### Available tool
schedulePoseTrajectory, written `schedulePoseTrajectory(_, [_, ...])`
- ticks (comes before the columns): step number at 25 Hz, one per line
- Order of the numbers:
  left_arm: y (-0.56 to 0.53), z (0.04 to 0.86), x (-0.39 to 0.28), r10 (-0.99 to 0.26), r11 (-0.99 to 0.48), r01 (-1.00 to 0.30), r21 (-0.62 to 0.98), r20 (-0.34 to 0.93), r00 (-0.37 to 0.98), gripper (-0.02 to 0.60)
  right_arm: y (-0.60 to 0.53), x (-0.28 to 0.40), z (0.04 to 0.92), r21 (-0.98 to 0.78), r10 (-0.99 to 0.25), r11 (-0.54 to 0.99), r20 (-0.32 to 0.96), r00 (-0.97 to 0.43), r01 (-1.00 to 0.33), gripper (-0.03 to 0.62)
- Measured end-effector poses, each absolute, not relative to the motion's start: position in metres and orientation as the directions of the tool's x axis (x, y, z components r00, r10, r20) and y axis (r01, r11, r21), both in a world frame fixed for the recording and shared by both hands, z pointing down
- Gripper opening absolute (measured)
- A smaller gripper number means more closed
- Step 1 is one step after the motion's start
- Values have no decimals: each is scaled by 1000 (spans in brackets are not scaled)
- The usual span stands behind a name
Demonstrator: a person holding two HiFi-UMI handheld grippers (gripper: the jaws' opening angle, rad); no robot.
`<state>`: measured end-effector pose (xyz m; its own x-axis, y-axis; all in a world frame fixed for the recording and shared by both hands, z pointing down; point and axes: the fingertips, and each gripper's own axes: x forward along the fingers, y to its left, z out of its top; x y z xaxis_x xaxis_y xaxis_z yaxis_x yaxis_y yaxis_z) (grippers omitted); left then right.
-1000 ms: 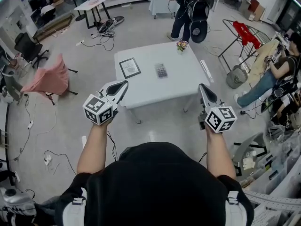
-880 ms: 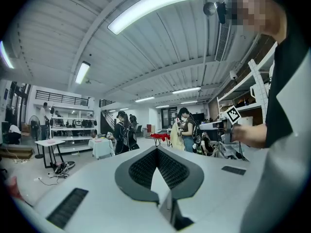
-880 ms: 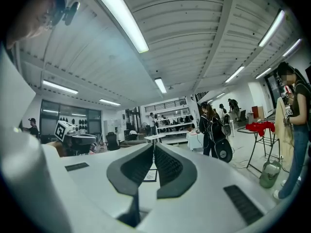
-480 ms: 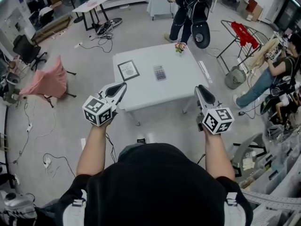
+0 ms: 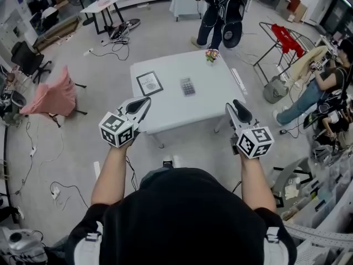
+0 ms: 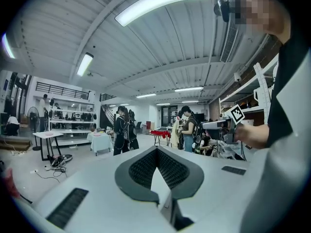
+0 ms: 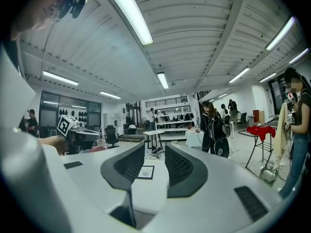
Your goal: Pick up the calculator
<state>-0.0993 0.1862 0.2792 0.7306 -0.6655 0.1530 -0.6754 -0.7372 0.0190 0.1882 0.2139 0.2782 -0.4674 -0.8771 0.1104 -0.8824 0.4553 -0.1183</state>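
The calculator [image 5: 188, 86], small, grey and keyed, lies flat near the middle of the white table [image 5: 171, 109]. Both grippers are held in the air short of the table's near edge, well apart from the calculator. My left gripper [image 5: 146, 100] is over the near left corner, its jaw tips touching and nothing in them; the left gripper view shows this gripper [image 6: 156, 148] with its tips together. My right gripper [image 5: 235, 103] hovers off the near right corner. Its jaws are opening, and the right gripper view shows a gap in this gripper [image 7: 154, 148] with nothing in it.
On the table lie a framed sheet [image 5: 149, 83], a small flower ornament [image 5: 212, 54] at the far edge and a white strip [image 5: 239, 81] along the right side. A person with a backpack [image 5: 222, 10] stands behind. A pink-draped chair [image 5: 52, 93] is left, a clothes rack [image 5: 287, 40] right.
Both grippers have edged forward toward the table's near edge. The right gripper's jaws have parted. The person behind the table has shifted a little.
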Motion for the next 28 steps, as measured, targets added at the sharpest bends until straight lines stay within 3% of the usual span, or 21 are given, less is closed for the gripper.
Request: schedulePoseTrajectory(28, [25, 328, -105, -561, -799, -591, 112, 217, 799, 17, 70, 167, 321, -160, -886, 380, 220, -408, -911, 141])
